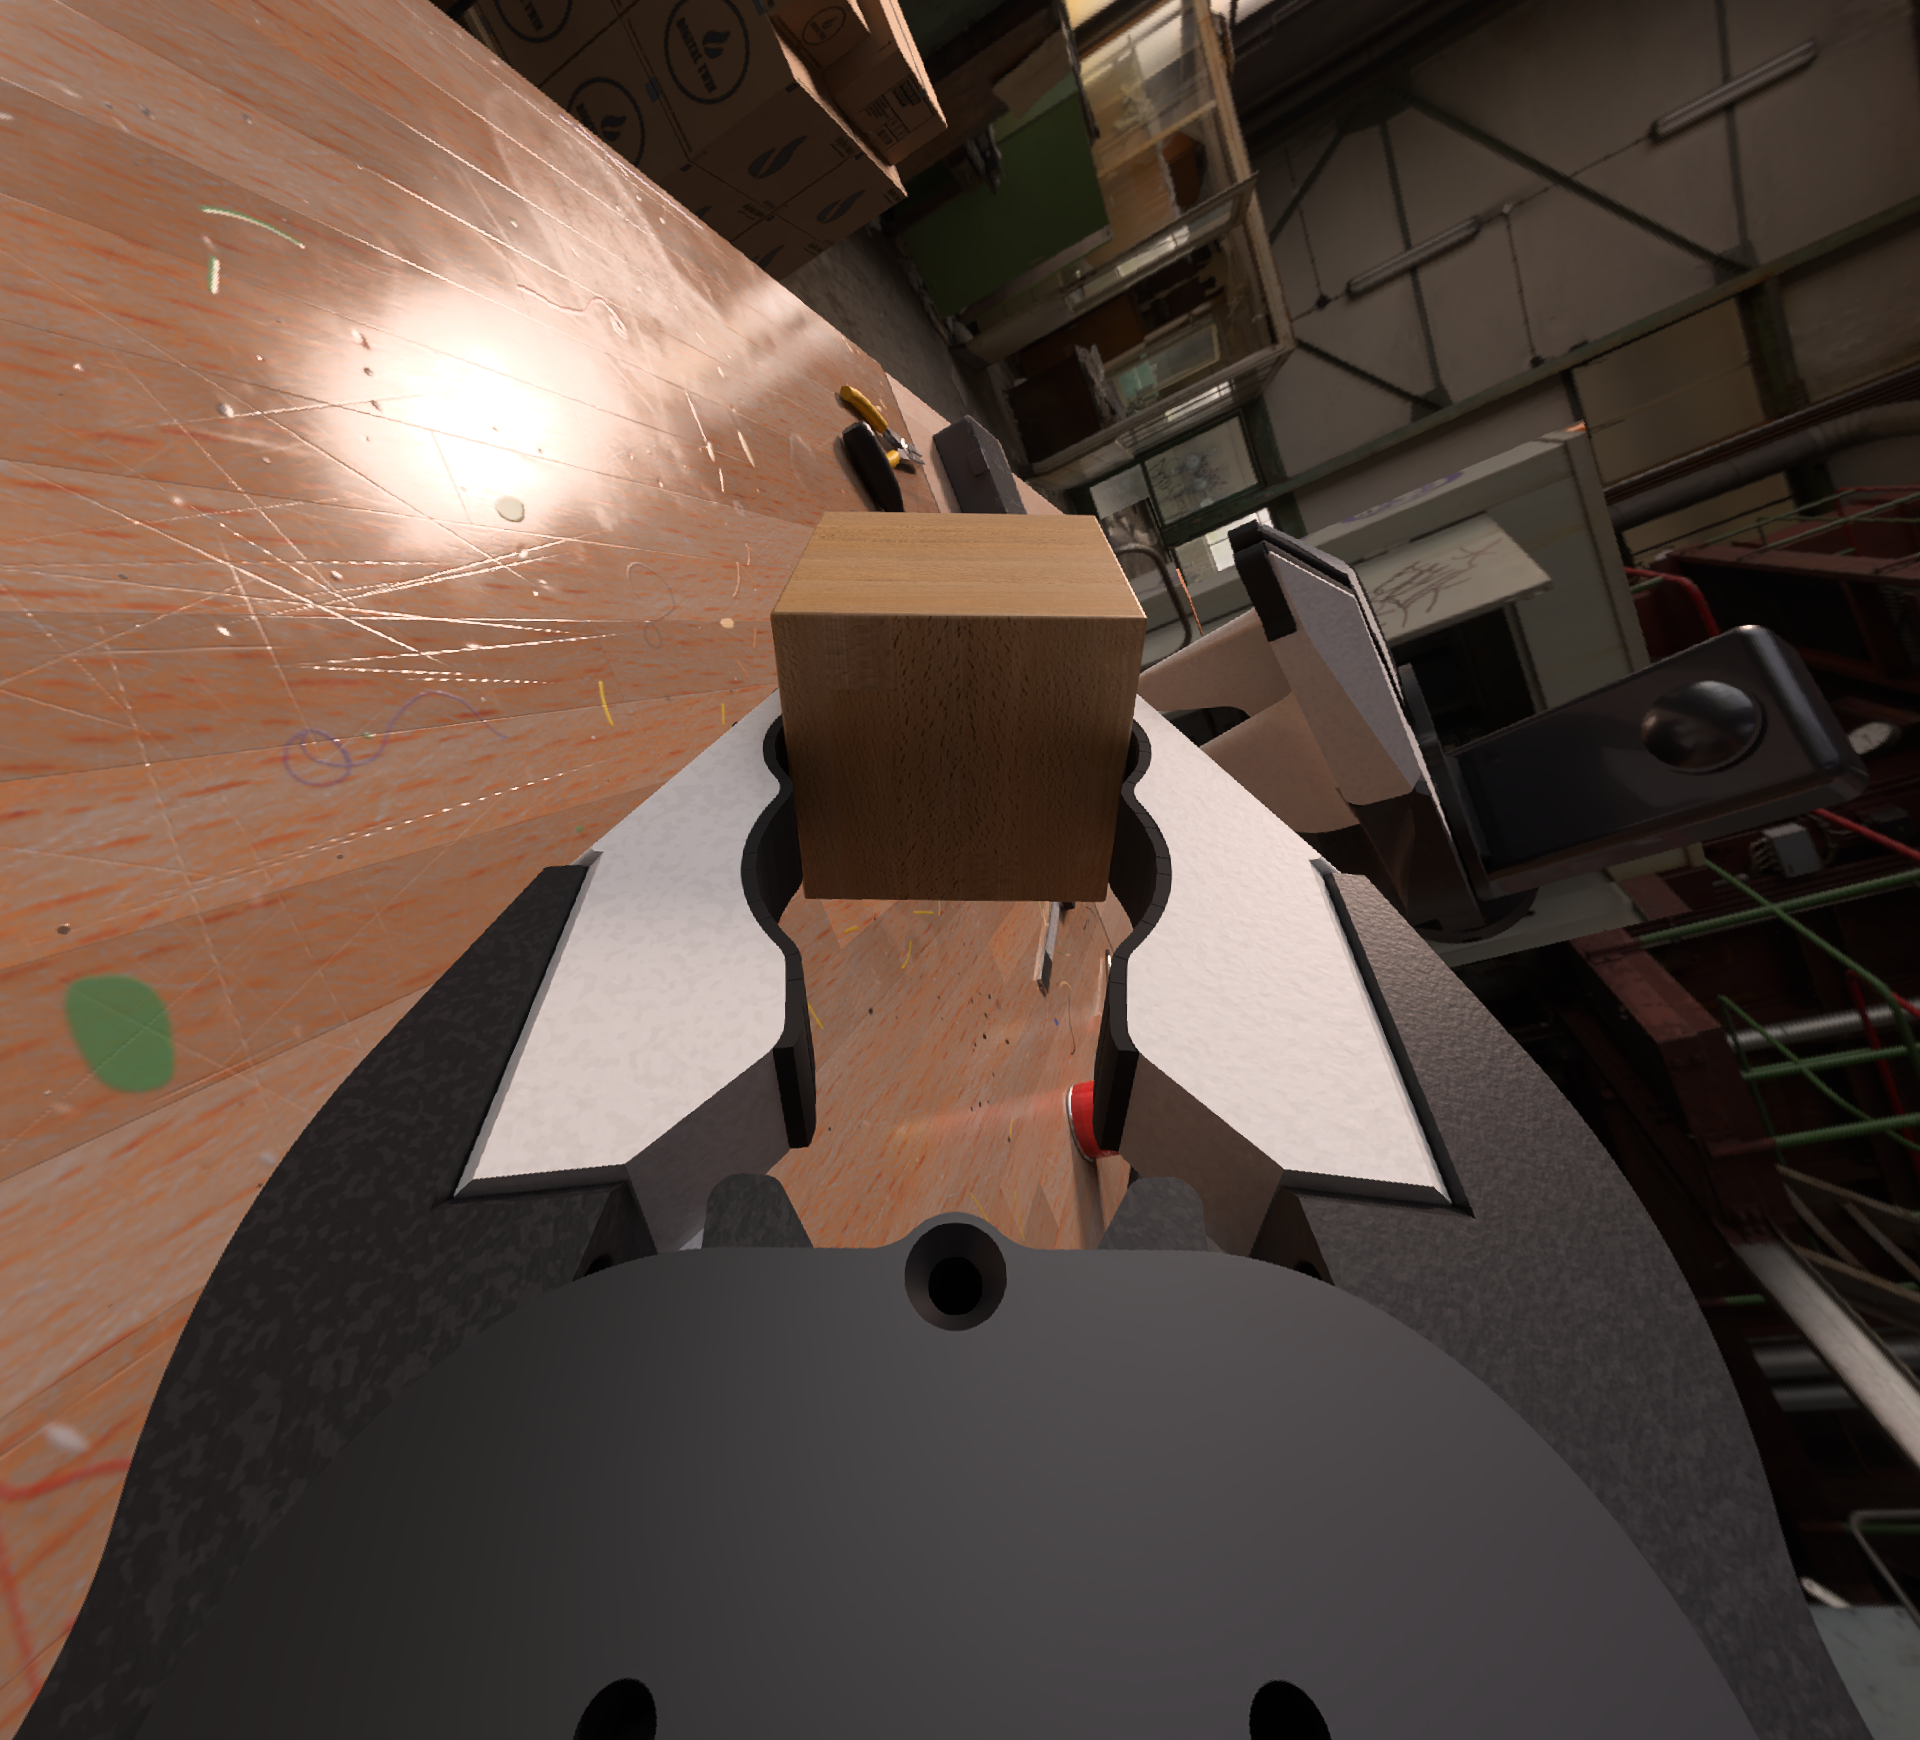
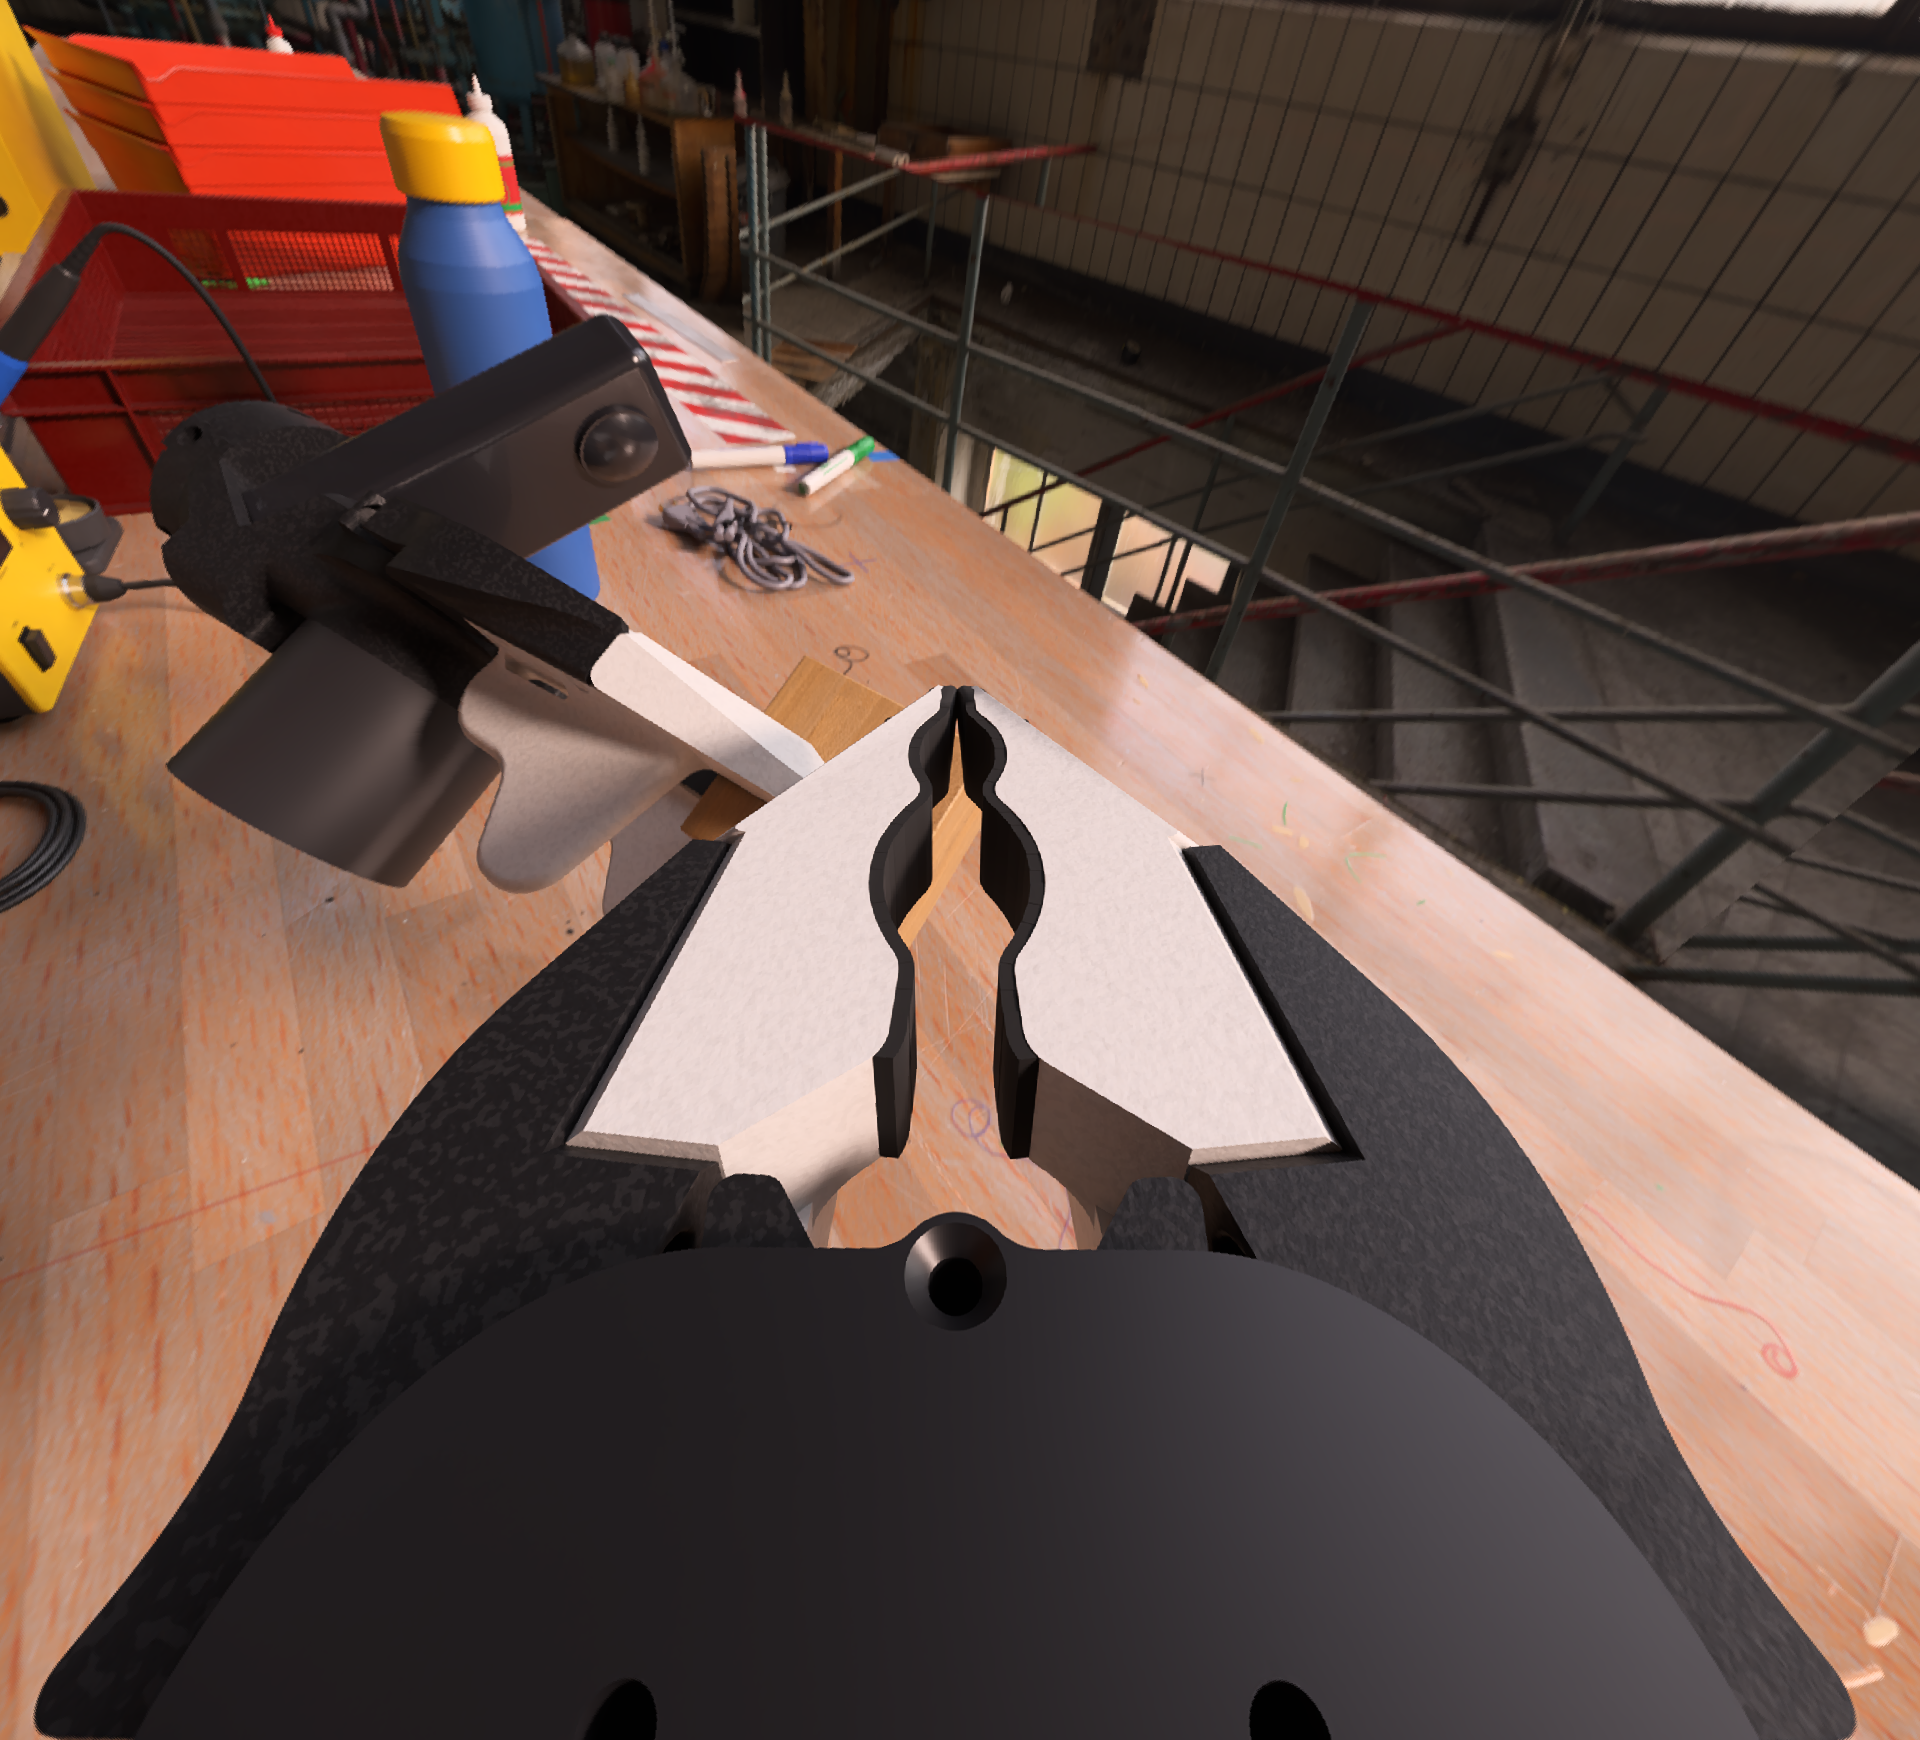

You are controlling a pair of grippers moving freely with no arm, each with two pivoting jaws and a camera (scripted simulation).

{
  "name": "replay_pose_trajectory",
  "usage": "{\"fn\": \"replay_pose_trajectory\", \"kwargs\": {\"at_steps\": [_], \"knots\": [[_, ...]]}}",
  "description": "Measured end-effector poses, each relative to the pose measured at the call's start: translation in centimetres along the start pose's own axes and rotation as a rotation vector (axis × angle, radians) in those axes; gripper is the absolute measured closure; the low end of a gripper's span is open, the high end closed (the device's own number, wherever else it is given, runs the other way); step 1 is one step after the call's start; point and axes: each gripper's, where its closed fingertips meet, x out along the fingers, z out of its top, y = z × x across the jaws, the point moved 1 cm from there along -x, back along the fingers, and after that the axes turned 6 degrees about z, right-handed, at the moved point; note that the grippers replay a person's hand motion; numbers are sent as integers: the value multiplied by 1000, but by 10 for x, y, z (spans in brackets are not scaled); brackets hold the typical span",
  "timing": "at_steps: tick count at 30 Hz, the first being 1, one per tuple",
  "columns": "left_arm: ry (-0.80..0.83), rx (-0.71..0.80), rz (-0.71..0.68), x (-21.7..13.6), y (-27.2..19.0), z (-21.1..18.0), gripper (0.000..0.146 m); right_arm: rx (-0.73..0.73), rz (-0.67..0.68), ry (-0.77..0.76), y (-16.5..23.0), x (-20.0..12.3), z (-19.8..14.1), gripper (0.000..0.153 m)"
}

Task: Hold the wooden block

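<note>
The wooden block (image 1: pixel 956 734) shows fine matt grain. The tabletop (image 1: pixel 312 547) is glossy, scratched wood. The left claw (image 1: pixel 956 755) has matt white fingers (image 1: pixel 665 942) on speckled black housing.

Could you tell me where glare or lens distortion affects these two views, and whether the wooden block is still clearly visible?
Left wrist view: a bright glare patch washes out the workbench; the wooden block, clamped in the left tool, stays sharp. Right wrist view: even light, railings bowed by the wide angle; the shut right tool hides most of the block.
</note>
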Motion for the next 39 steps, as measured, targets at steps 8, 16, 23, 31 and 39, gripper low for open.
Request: {"fn": "replay_pose_trajectory", "kwargs": {"at_steps": [8, 16, 23, 31, 39], "knots": [[-14, -20, -14, 1, -2, 1, 88, -69, -63, 14, 0, -2, 6, 153], [-18, 5, -23, 2, -6, 2, 88, -90, -74, 89, 2, 7, -8, 153], [-17, -9, -35, 1, -7, 1, 88, -176, -136, -4, 0, -2, 11, 153], [-40, -22, -25, -1, -2, 6, 88, -204, -200, -123, -4, -16, 34, 153], [-32, 1, -1, 0, 2, 4, 88, -252, -215, 17, -5, -5, 19, 153]]}}
